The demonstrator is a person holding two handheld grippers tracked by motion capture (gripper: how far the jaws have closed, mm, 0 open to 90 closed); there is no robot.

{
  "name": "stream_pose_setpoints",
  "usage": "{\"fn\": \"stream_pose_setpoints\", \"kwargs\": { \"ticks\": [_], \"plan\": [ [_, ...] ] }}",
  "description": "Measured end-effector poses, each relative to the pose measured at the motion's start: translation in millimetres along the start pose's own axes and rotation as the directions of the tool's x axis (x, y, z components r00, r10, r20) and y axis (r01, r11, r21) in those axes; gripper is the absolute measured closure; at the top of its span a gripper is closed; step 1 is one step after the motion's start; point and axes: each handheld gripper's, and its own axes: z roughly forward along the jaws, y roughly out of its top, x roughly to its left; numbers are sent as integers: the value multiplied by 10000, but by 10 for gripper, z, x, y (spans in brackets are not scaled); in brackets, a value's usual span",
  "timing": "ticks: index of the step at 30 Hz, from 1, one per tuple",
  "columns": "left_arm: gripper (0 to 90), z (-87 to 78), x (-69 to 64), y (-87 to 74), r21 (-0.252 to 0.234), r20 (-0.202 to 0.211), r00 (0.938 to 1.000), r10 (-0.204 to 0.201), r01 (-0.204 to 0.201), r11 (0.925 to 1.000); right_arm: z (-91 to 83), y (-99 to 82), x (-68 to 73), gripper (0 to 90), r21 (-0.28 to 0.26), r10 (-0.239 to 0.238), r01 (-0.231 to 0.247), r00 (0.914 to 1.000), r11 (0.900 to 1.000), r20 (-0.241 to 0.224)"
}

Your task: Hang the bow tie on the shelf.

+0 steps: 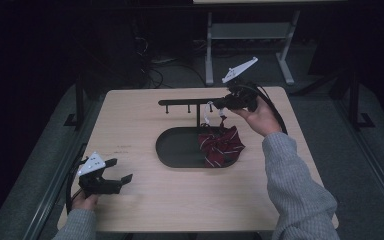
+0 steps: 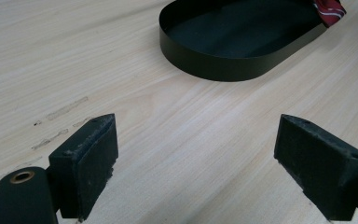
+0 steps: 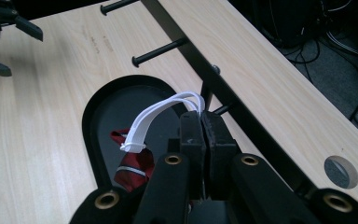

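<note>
**Right gripper pinches white strap at rack; left gripper idle and wide**

Right gripper (image 1: pixel 219 104), held in the person's right hand (image 1: pixel 260 119), sits above the far right part of the light wood table (image 1: pixel 145 200). Its two black jaws are pressed together on a white elastic strap loop (image 3: pixel 161 112). In the right gripper view the strap arcs up from the jaws and drops to a small white clasp on a dark red striped fabric piece (image 3: pixel 133 167).

That fabric shows in the high view as a crumpled dark red cloth with pale stripes (image 1: pixel 221 143), lying in the right end of the black oval metal tray (image 1: pixel 172 147) and spilling slightly over its right rim. The tray sits at the table's centre.

Black horizontal bar rack with short pegs (image 1: pixel 190 102) stands over the tray's far side. The right gripper is just beside the bar's right end; I cannot tell whether the strap touches a peg.

Left gripper (image 1: pixel 121 170), in the left hand (image 1: pixel 83 201), is near the table's near-left corner, low over bare wood. Jaws stand wide apart, nothing between them. Tray rim lies ahead of it, well apart.
</note>
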Motion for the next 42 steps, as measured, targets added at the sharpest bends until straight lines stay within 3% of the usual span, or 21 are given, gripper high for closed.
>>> {"fn": "stream_pose_setpoints", "kwargs": {
  "ticks": [22,42],
  "plan": [
    [130,6,-4,0,12,53,10000,-38,38,10000,86,-22,-138,871,127,373,-376,9990,9992,255],
    [130,11,-11,3,-12,77,10000,-35,35,10000,147,-38,-143,849,355,462,-473,9984,9982,314]
  ]
}}
